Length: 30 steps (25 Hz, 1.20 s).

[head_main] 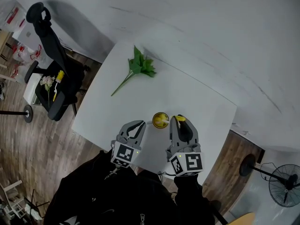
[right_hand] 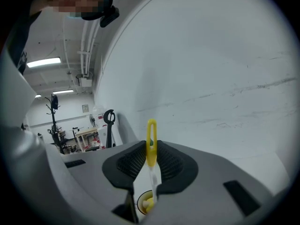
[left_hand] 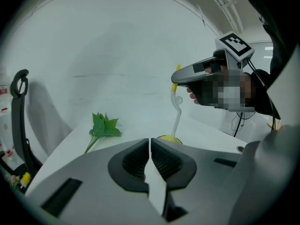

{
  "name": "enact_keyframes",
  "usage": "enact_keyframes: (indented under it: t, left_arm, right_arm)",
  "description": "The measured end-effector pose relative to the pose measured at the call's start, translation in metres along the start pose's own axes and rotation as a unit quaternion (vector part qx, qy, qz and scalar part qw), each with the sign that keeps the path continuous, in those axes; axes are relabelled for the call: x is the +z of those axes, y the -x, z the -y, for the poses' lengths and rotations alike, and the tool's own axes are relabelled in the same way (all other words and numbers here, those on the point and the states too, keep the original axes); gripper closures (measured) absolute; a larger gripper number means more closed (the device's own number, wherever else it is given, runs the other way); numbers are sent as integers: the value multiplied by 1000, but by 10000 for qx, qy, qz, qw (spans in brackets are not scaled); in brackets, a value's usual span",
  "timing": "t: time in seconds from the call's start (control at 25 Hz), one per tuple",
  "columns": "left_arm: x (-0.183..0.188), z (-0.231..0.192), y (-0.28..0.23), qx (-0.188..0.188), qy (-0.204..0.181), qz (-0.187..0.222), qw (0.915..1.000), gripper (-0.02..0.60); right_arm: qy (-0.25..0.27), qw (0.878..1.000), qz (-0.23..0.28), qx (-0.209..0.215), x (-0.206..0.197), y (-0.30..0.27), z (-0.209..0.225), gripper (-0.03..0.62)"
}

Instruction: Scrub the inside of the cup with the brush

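My right gripper [right_hand: 151, 162] clamped on the brush [right_hand: 151, 137], I scrub the cup [head_main: 154, 120] with small upright circles, since my left gripper [left_hand: 150, 154], jaws together and empty at its 8 o'clock, steadies nothing

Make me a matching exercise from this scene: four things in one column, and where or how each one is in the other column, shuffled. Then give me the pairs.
Things
1. left claw
2. right claw
3. cup
4. leafy stem

States
A. lying flat on the far part of the table
B. shut, nothing in it
C. shut on the brush handle
D. yellow, brush reaching down into it

Pairs: 1-B, 2-C, 3-D, 4-A
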State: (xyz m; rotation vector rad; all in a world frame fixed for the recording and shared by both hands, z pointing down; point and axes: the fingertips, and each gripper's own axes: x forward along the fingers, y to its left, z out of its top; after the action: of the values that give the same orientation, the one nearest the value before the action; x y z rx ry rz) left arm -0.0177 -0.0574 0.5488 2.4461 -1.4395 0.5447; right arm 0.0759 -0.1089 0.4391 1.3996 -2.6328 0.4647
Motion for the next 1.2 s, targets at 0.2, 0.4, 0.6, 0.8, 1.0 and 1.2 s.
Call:
enact_keyframes:
  t: [0.2, 0.4, 0.6, 0.8, 1.0, 1.2]
  left_arm:
    - [-17, 9, -14, -206, -39, -104, 9997, 548]
    - [-42, 29, -25, -667, -9, -413, 9969, 382]
    - [-61, 35, -39, -786, -197, -650, 9946, 351]
    - [-69, 32, -52, -676, -313, -736, 9945, 358]
    - [-70, 26, -57, -567, -351, -742, 9950, 463]
    - [-70, 27, -57, -710, -460, -709, 9939, 474]
  right_arm:
    - [33, 9999, -12, 152, -8, -3, 0, 507]
    - [52, 9998, -20, 194, -11, -2, -1, 507]
    - [16, 9998, -10, 201, -10, -3, 1, 507]
    - [51, 9998, -5, 216, -11, -6, 3, 507]
    - [48, 9997, -15, 238, -10, -11, 5, 507]
    - [45, 9996, -6, 266, -10, -16, 5, 507]
